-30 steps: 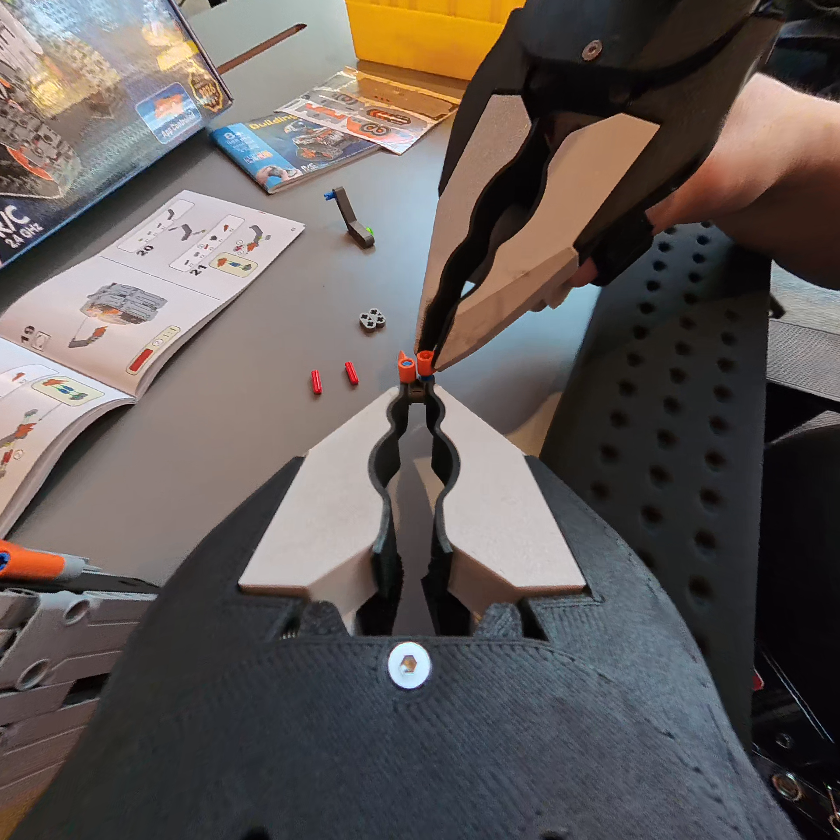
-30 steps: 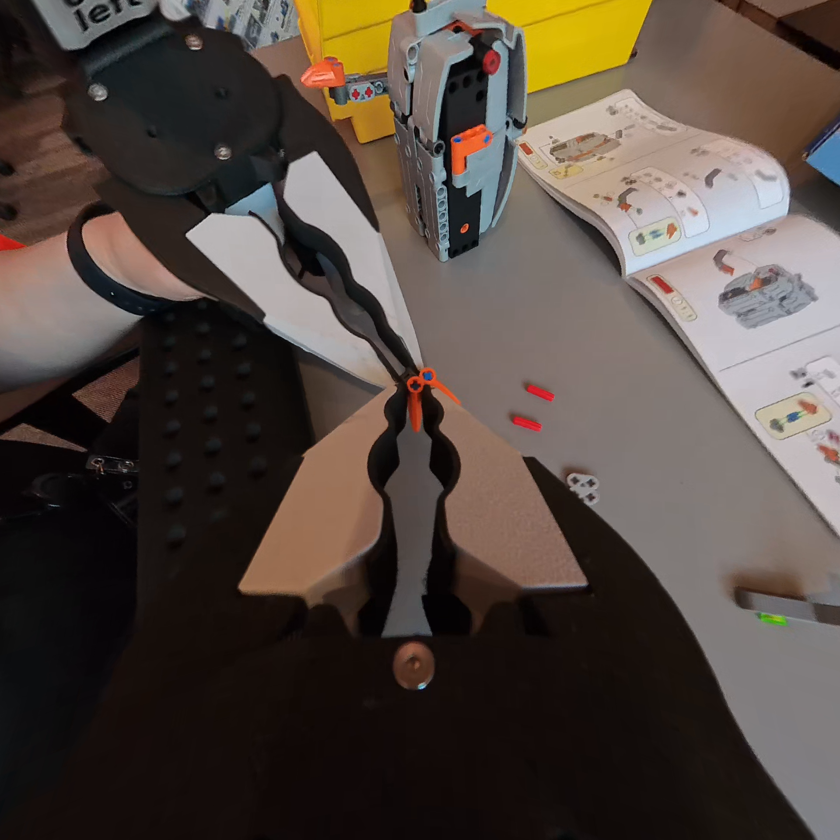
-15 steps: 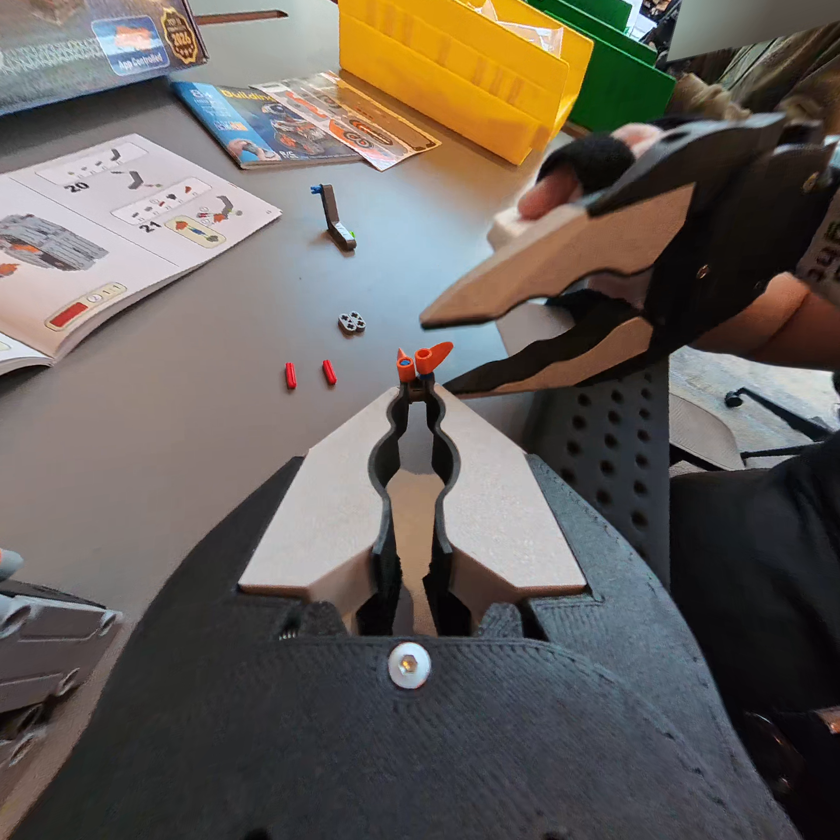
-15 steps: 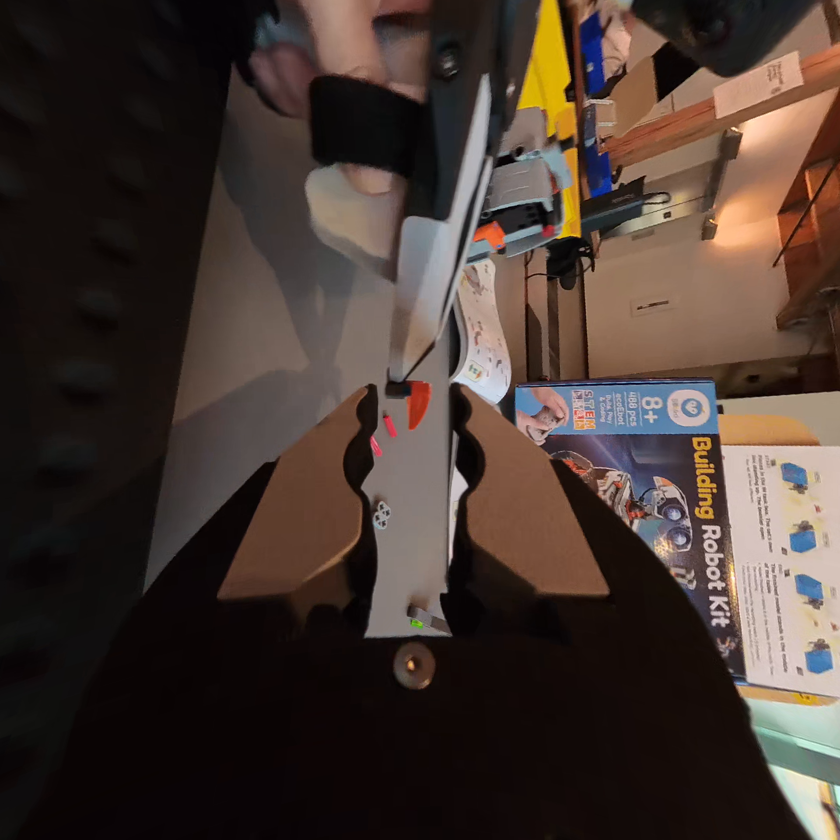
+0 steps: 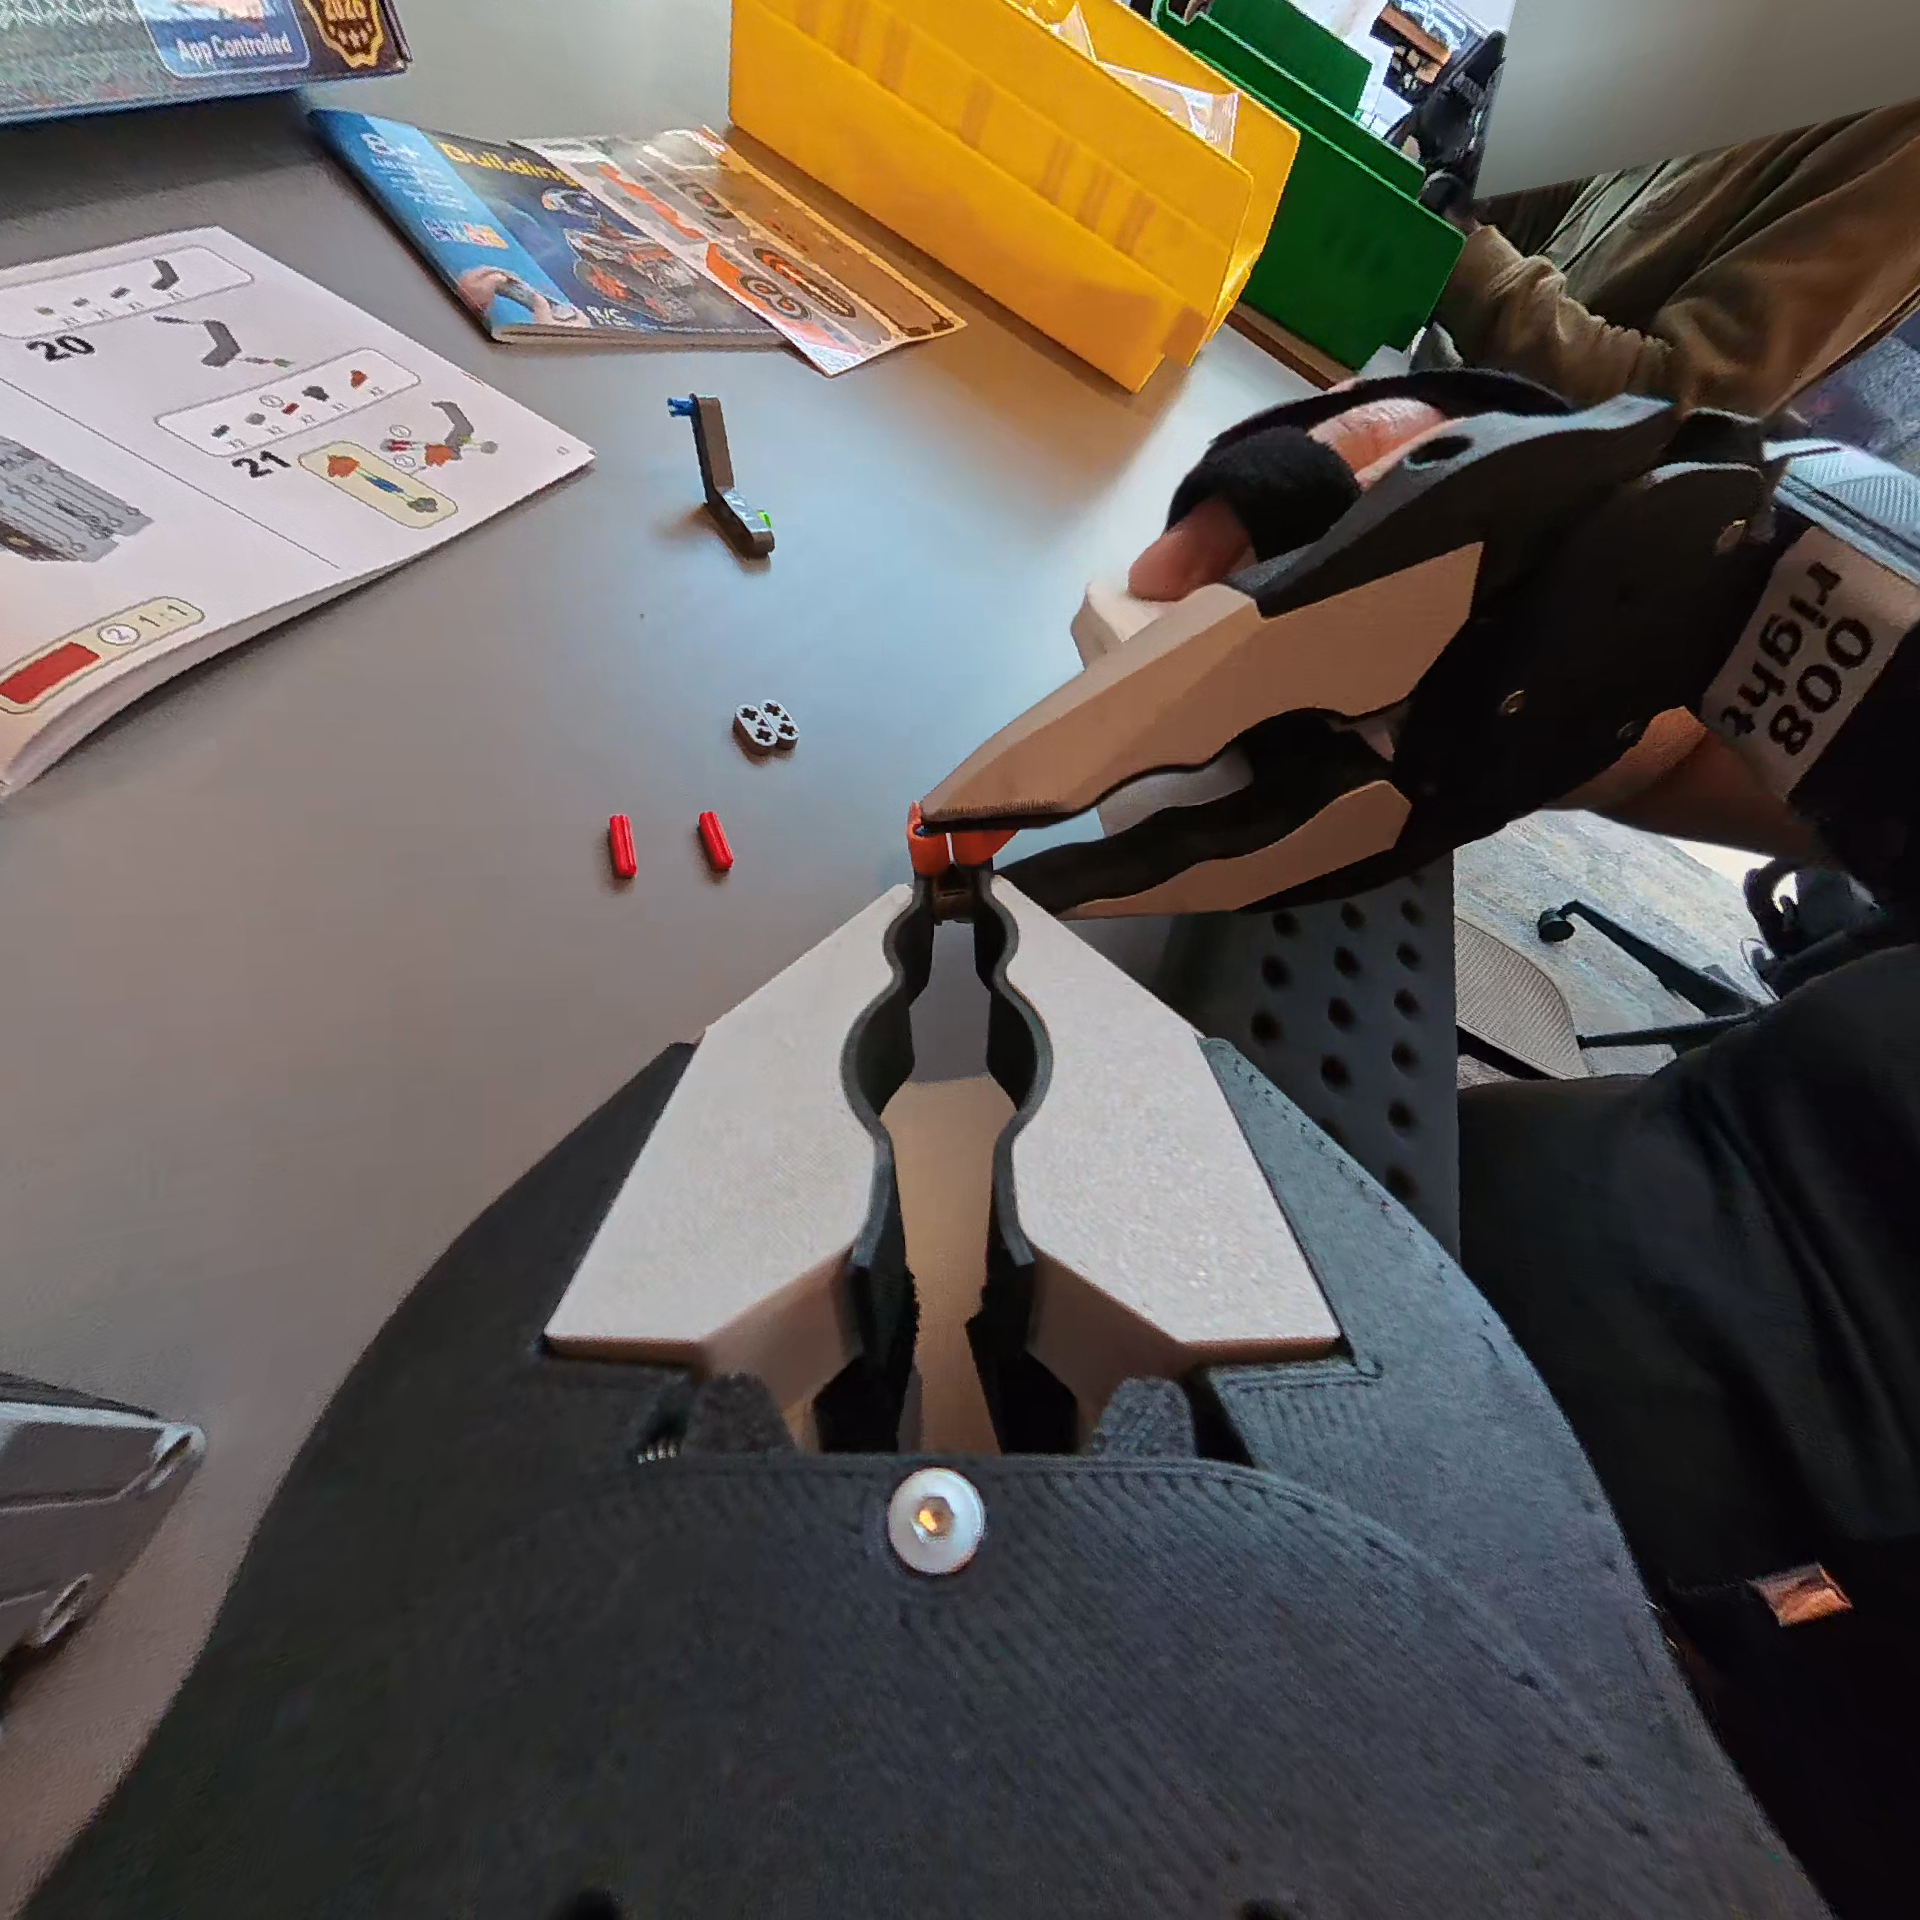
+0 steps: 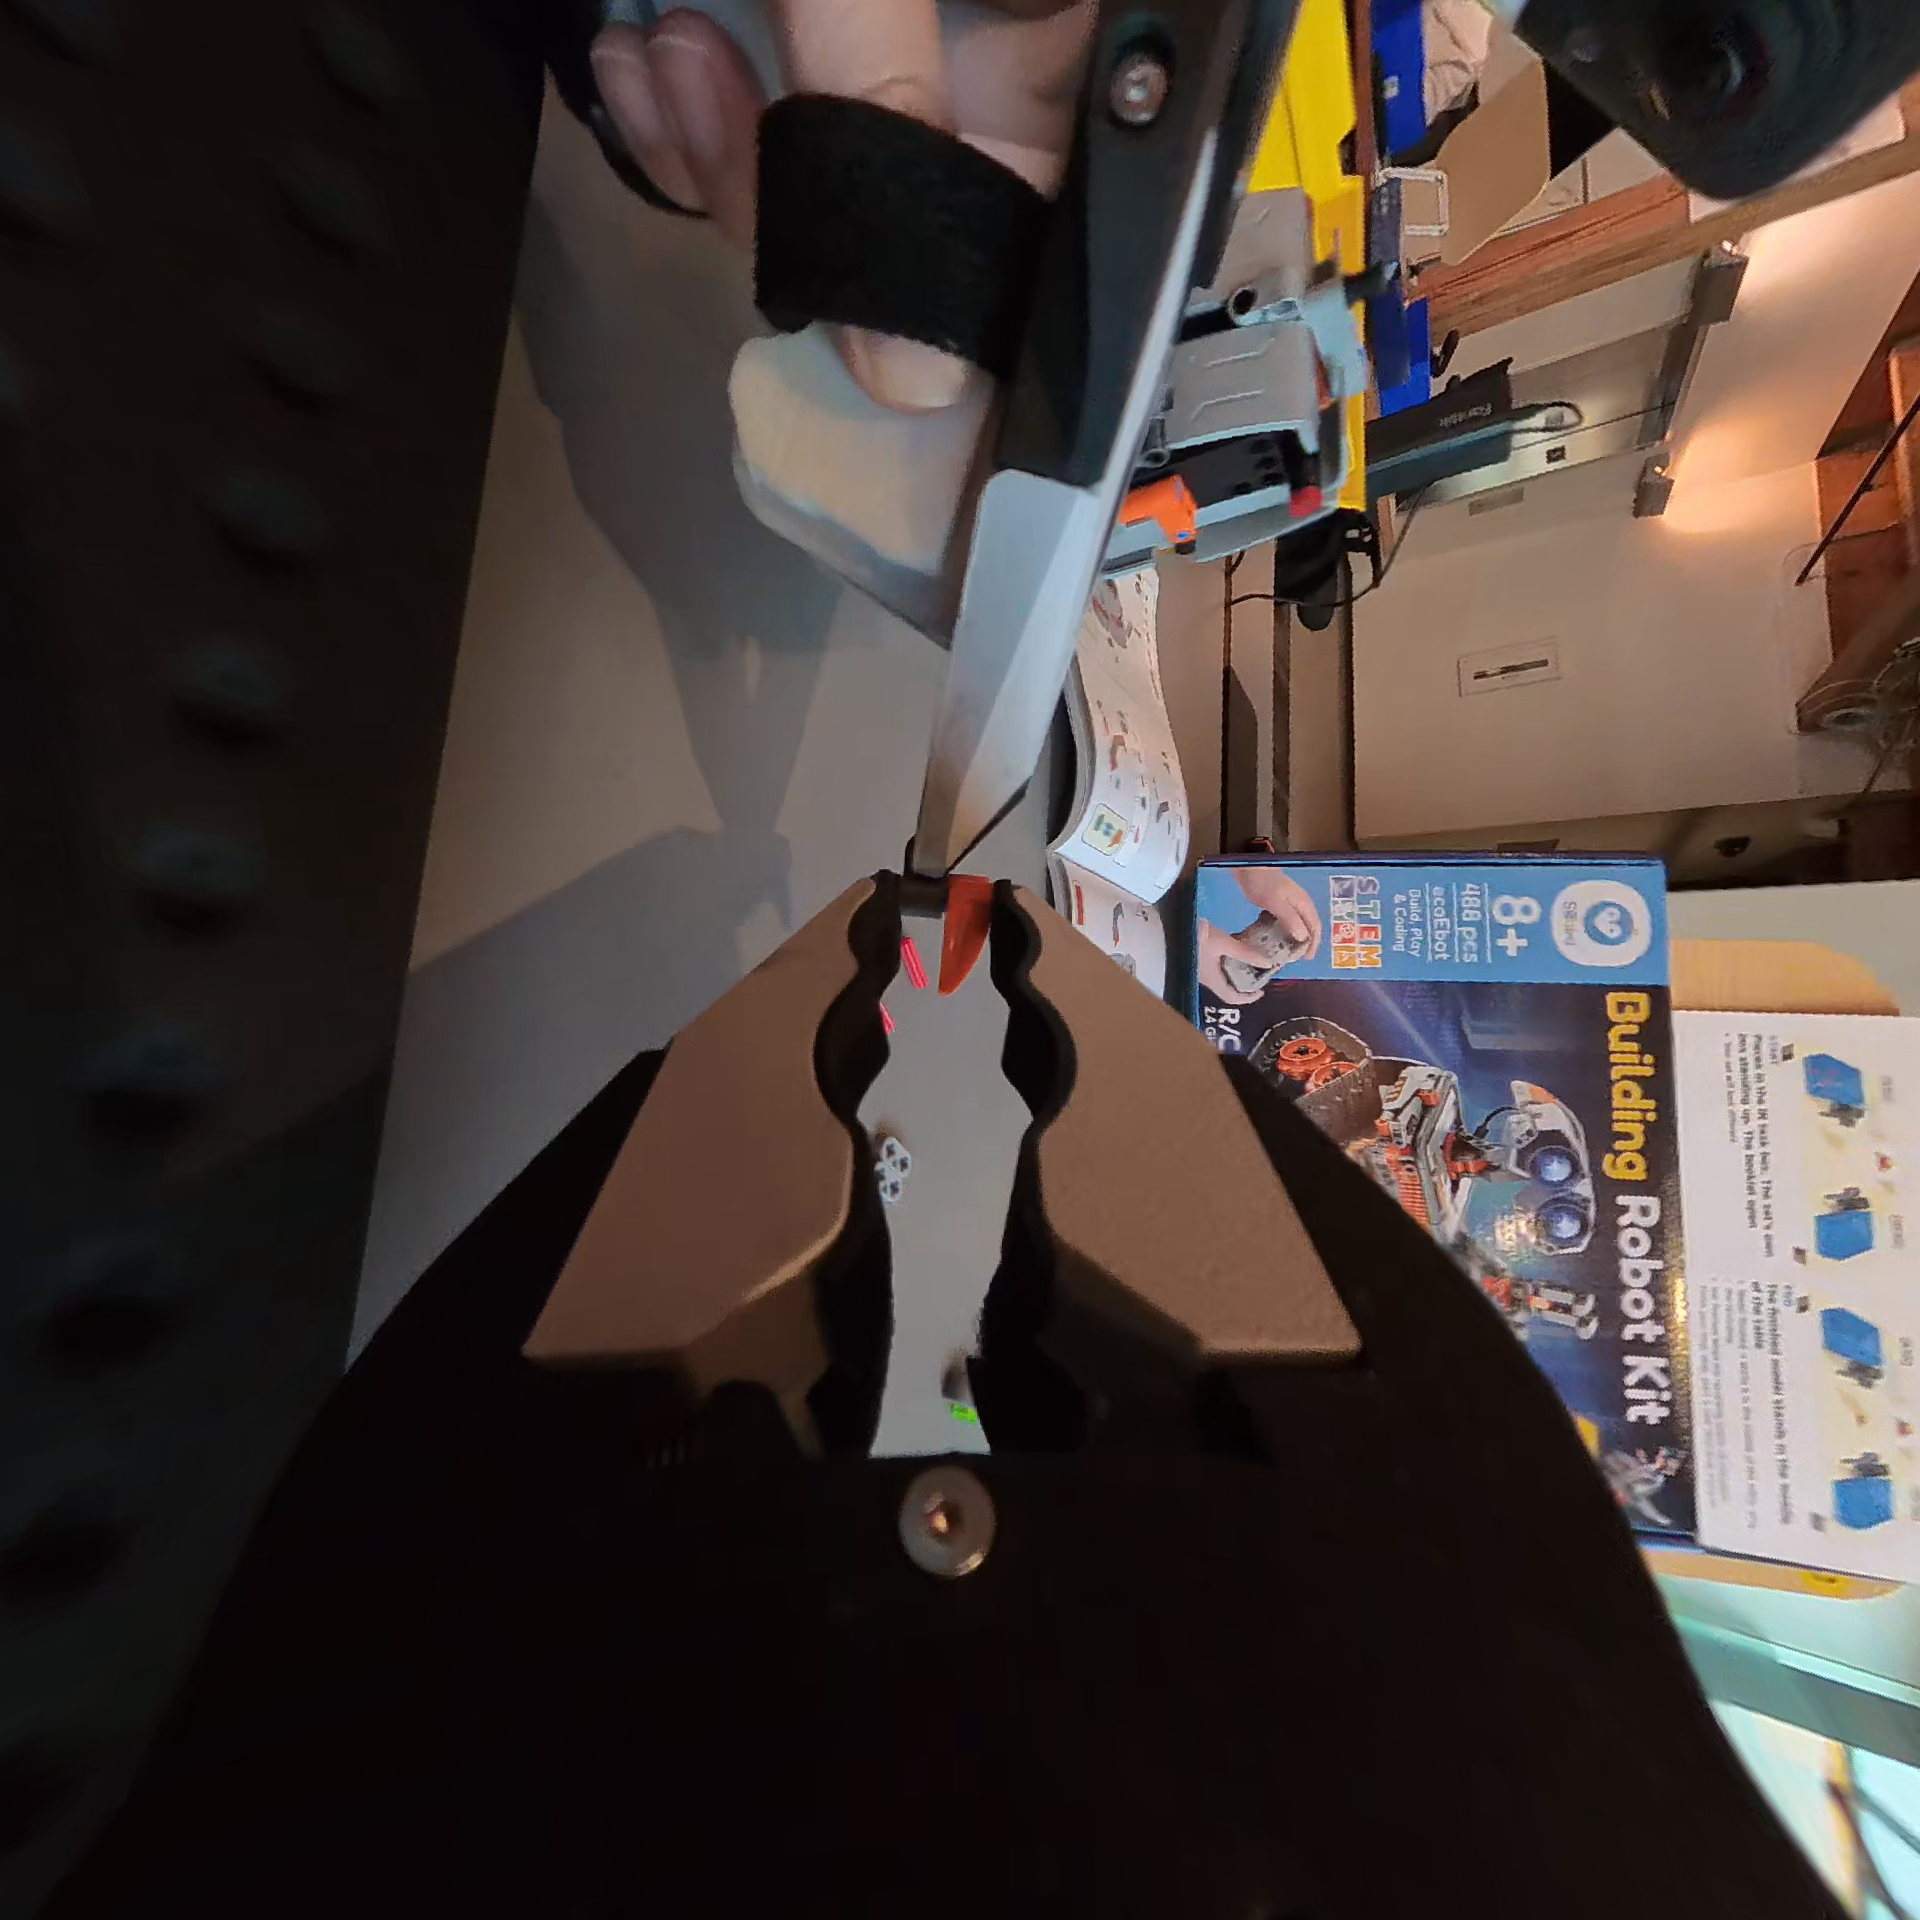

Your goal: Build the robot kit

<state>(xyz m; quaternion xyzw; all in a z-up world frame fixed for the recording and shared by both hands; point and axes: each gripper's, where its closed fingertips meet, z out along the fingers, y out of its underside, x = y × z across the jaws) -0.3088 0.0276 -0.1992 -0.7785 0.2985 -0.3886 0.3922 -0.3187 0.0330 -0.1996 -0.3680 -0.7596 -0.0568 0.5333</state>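
My left gripper [image 5: 951, 899] is shut on a small dark piece topped by orange parts [image 5: 932, 847], held just above the grey table [image 5: 416, 1039]. My right gripper [image 5: 966, 850] comes in from the right, rolled on its side, with its jaws closed on the same orange parts from above and below. In the right wrist view the right gripper [image 6: 940, 899] pinches the orange part [image 6: 961, 930] and the dark piece. The left gripper [image 6: 925, 868] shows edge-on, coming in from above.
Two red pins [image 5: 620, 844] [image 5: 715, 840], a small grey connector [image 5: 767, 725] and a dark bent beam [image 5: 727, 488] lie on the table. An open booklet [image 5: 208, 468], yellow bin [image 5: 987, 177], green bin [image 5: 1340, 239], kit box [image 6: 1455, 1143], grey model [image 6: 1236, 416] and perforated black chair [image 5: 1340, 1039] surround them.
The right gripper rolled onto its side, opened and drew off the orange parts, then came back and closed on them. The left gripper kept its hold.
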